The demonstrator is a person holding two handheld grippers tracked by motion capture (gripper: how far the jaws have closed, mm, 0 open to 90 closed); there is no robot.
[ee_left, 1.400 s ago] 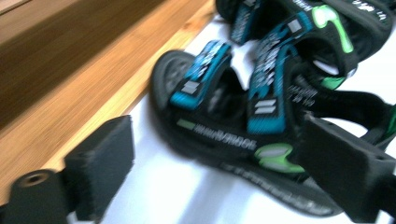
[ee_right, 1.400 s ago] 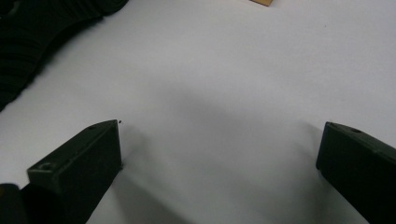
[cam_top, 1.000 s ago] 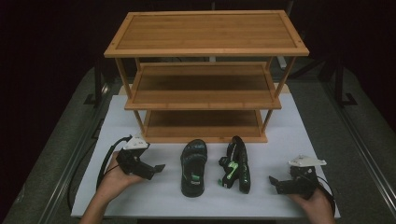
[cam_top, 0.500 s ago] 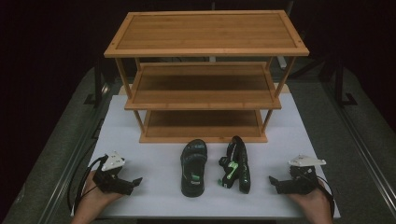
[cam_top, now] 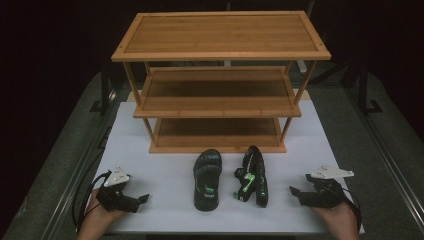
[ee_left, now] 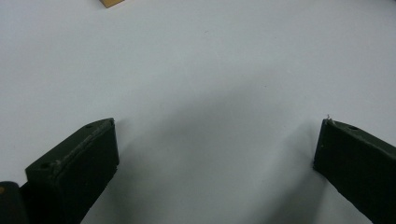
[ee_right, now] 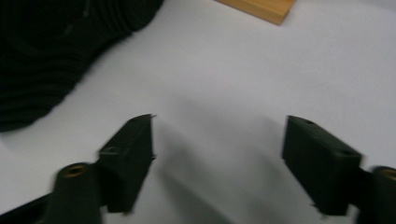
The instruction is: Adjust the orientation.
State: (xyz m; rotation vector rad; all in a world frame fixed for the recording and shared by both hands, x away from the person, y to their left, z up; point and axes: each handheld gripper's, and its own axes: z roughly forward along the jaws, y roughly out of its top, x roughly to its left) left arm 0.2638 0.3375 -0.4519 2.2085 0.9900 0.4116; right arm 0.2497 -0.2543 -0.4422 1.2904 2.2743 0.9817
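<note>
**Two black sandals lying between two released grippers**

The left gripper (cam_top: 142, 199) is resting at the near left of the white table (cam_top: 165, 170), jaws spread wide with nothing between them. To its right, a black sandal (cam_top: 206, 178) with green marks is lying sole-down; the second sandal (cam_top: 251, 176) is tipped on its side beside it. Behind them, a three-tier bamboo shelf rack (cam_top: 220, 85) is standing with bare shelves. At the near right, the right gripper (cam_top: 292, 191) has just been closing its jaws partway around nothing, well apart from the sandals.

Dim surroundings, brightly lit tabletop, gripper views blurred.
</note>
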